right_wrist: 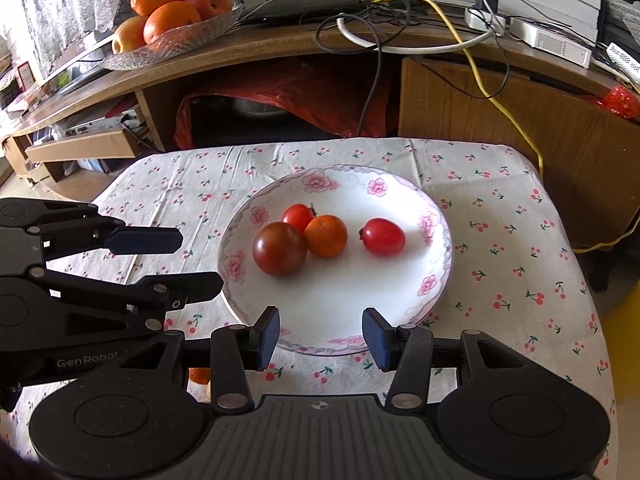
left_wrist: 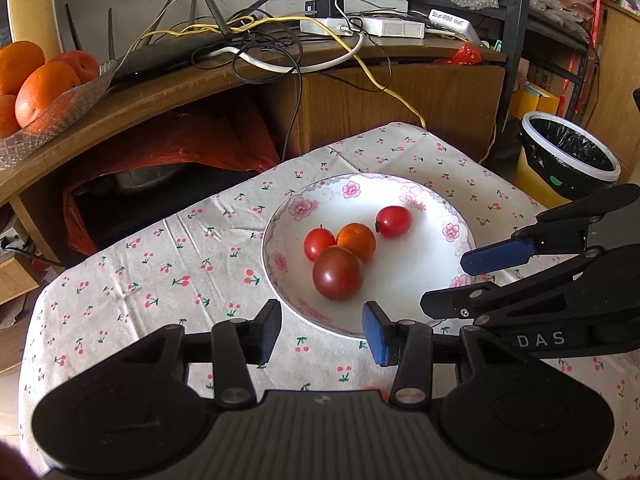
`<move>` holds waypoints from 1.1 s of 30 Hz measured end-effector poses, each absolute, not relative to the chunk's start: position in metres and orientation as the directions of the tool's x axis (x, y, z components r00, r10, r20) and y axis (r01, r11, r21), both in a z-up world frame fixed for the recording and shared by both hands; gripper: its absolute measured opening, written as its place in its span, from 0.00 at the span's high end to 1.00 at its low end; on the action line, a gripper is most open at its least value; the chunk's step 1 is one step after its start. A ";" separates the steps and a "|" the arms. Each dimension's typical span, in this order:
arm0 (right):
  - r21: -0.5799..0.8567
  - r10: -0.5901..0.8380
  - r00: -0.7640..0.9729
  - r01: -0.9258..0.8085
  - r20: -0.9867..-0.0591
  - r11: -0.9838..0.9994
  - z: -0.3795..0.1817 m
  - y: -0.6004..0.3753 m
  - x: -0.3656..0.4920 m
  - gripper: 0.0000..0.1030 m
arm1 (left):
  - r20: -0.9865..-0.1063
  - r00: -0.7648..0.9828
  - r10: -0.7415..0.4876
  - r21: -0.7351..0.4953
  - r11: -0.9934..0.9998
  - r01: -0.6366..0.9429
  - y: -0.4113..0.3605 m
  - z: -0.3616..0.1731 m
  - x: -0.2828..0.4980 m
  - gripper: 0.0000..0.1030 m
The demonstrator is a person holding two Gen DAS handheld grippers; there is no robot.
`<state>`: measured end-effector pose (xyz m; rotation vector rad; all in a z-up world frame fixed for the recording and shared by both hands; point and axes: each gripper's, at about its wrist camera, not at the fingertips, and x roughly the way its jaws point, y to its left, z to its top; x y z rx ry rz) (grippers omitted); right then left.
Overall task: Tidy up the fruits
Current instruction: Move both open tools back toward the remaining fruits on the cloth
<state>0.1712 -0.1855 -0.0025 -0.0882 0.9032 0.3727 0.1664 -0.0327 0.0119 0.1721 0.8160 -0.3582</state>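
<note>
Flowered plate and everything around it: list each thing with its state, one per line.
White flowered plate: flat on the cherry-print cloth, holding four fruits.
Large dark red tomato: on the plate, touching the small orange.
Small red tomato: behind those two, against them.
Oval red tomato: lying apart.
Left tongs: open, empty.
Right tongs: open, empty.
Glass fruit dish: on the wooden shelf, piled with oranges and apples.

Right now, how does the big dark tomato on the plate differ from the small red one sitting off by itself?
The dark tomato is clearly larger than the lone red tomato. The dark tomato is brownish red, while the lone one is bright red. The dark tomato touches the small orange fruit, while the lone one sits apart, stem end pointing toward that cluster. Both rest on the white floral plate, and neither is gripped.
</note>
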 end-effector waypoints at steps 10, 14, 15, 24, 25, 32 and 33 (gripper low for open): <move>0.077 0.283 0.551 -0.365 -0.785 0.928 -0.004 -0.181 0.169 0.58 | -0.737 0.630 -0.244 0.012 0.928 0.373 -0.029 0.012 0.164 0.49; 0.077 0.282 0.550 -0.366 -0.786 0.927 -0.004 -0.181 0.169 0.58 | -0.737 0.629 -0.245 0.012 0.927 0.375 -0.029 0.012 0.163 0.49; 0.077 0.282 0.549 -0.367 -0.787 0.927 -0.004 -0.180 0.168 0.58 | -0.738 0.629 -0.245 0.012 0.927 0.376 -0.029 0.011 0.162 0.49; 0.075 0.286 0.543 -0.376 -0.790 0.923 -0.006 -0.177 0.165 0.58 | -0.740 0.628 -0.242 0.016 0.927 0.376 -0.027 0.012 0.158 0.49; 0.075 0.286 0.542 -0.378 -0.790 0.923 -0.006 -0.177 0.165 0.58 | -0.740 0.628 -0.242 0.016 0.927 0.375 -0.027 0.012 0.158 0.49; 0.074 0.292 0.529 -0.395 -0.797 0.916 -0.008 -0.170 0.162 0.58 | -0.737 0.632 -0.240 0.018 0.928 0.373 -0.022 0.013 0.154 0.49; 0.074 0.293 0.527 -0.397 -0.797 0.915 -0.008 -0.169 0.161 0.58 | -0.737 0.632 -0.239 0.019 0.928 0.372 -0.021 0.013 0.152 0.49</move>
